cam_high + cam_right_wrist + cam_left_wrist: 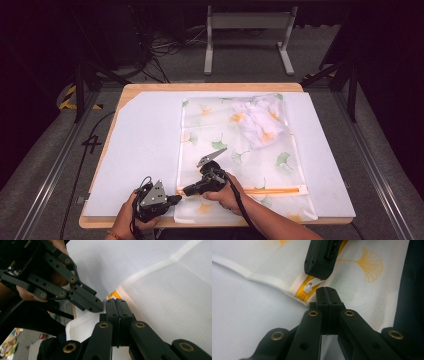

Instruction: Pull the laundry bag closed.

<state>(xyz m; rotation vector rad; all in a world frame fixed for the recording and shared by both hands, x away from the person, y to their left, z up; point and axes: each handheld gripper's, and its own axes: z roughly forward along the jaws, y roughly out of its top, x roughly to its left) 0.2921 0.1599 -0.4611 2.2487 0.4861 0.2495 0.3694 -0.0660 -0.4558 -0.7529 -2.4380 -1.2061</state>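
No legible txt or labels anywhere.

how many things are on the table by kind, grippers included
mesh bag: 1
crumpled cloth: 1
white mat: 1
grippers: 2, left gripper and right gripper, both shut at the bag's orange zipper
total: 5

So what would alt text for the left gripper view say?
The left gripper, jaws shut, pinches the edge of a white leaf-print mesh bag beside its orange zipper, while the right gripper reaches the white zipper pull.
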